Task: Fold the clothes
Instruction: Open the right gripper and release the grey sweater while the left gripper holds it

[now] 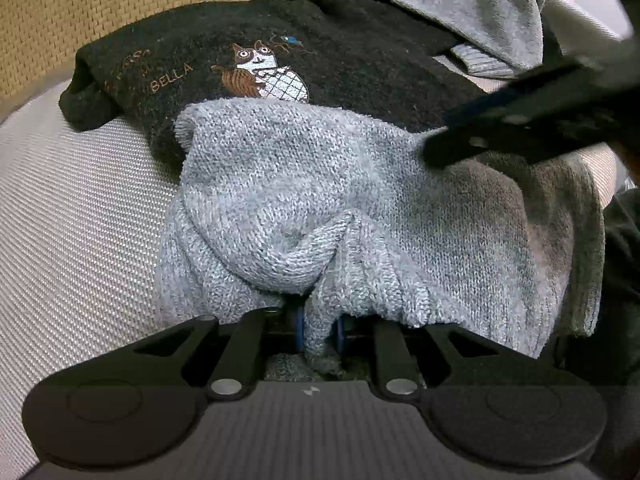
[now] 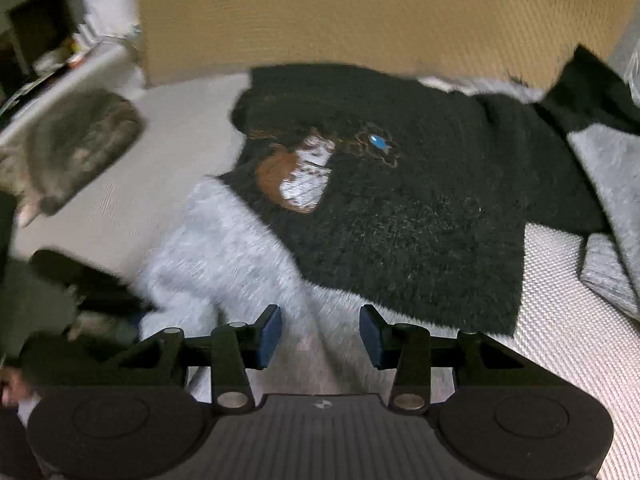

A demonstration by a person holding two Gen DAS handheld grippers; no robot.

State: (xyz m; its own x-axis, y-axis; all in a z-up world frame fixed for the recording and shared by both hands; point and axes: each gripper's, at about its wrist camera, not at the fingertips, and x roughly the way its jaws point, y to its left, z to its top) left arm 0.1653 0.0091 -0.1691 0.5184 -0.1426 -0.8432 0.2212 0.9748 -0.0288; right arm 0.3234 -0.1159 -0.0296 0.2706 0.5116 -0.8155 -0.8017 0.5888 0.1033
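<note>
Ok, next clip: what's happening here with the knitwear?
A person is folding clothes with a handheld claw in each hand. The left claw is shut on a bunched edge of the grey knit sweater, which lies partly over a black sweater with an embroidered owl. The right claw hangs open above the grey knit with nothing between its pads. Its view is blurred. Both garments lie on a pale woven surface. The fold is not finished.

Dim, soft light; right-wrist motion blur
</note>
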